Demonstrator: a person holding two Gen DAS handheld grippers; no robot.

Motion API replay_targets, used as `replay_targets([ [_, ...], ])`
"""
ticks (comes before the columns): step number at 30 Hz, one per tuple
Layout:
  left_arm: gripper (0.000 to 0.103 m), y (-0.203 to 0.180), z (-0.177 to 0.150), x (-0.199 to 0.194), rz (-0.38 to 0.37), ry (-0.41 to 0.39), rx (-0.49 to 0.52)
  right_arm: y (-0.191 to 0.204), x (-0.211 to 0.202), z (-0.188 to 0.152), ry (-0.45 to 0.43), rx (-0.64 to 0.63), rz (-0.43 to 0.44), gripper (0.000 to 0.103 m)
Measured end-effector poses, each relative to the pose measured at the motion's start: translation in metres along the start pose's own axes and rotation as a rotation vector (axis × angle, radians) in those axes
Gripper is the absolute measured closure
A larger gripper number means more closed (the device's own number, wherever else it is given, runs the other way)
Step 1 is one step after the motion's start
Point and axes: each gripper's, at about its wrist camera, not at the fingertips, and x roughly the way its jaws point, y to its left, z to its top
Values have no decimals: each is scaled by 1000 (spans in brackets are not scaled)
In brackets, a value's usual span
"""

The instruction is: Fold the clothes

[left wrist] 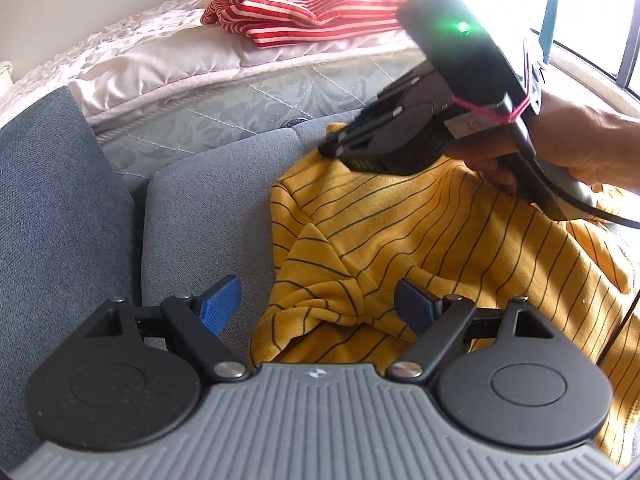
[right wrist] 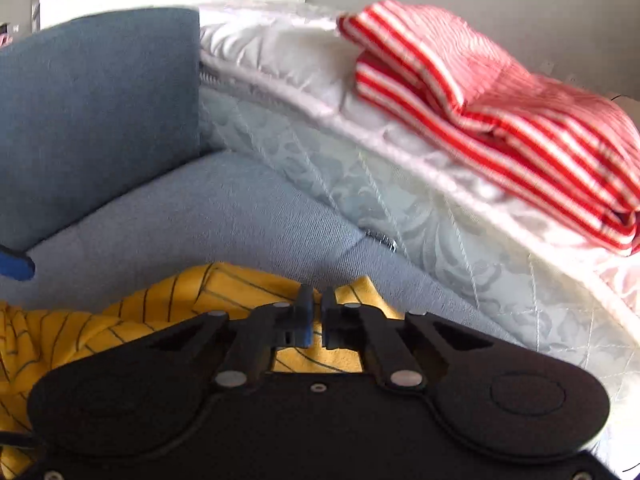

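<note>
Yellow striped garment (left wrist: pixel 420 240) lies rumpled on the grey-blue sofa seat (left wrist: pixel 208 216), spread toward the right side of the left wrist view, thin dark stripes, several loose folds near the front edge.

Left gripper (left wrist: pixel 318 306): released, blue pads wide apart, hovering just above the garment's near crumpled edge; right pad over fabric, left pad over bare seat. Nothing between them.

Right gripper (right wrist: pixel 315 320): clenched on the garment's far top edge, w/ a bit of yellow fabric caught between the nearly-closed fingers. Seen from the left wrist view, it comes in from upper right, held by a hand (left wrist: pixel 580 148), green light lit on its body, black cable (left wrist: pixel 600 216) trailing over the fabric.

Around: sofa back cushion (left wrist: pixel 52 184) stands to the left, just beside the seat. Behind the sofa, touching its far edge, is a bed w/ quilted mattress (left wrist: pixel 224 112) and white bedding (left wrist: pixel 132 56). On the bed sits a folded red-and-white striped garment (left wrist: pixel 304 4), well apart from the yellow one. Bright window (left wrist: pixel 592 20) at far right.
</note>
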Motion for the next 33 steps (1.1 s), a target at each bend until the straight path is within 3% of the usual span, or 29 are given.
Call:
replay_targets([
  [4, 16, 0, 0, -1, 6, -8, -3, -2, 4, 20, -50, 13, -16, 99],
  [9, 16, 0, -1, 0, -2, -5, 1, 3, 41, 25, 29, 26, 9, 99],
  [14, 16, 0, -2, 0, -15, -9, -5, -2, 34, 27, 24, 47, 28, 92],
  [16, 16, 0, -2, 0, -20, -10, -7, -11, 14, 30, 15, 89, 59, 81],
  [19, 16, 0, -3, 0, -27, -12, -10, -28, -37, 25, -34, 116, 79, 73],
  [25, 16, -9, -7, -11, -38, -28, 0, -50, -136, -4, -53, 162, 95, 65],
  [30, 16, -20, -18, -29, -66, -3, 9, -41, -206, -50, -15, 130, 94, 54],
  [33, 16, -21, -35, -43, -102, 36, -17, -14, -215, -78, 37, 136, 174, 53],
])
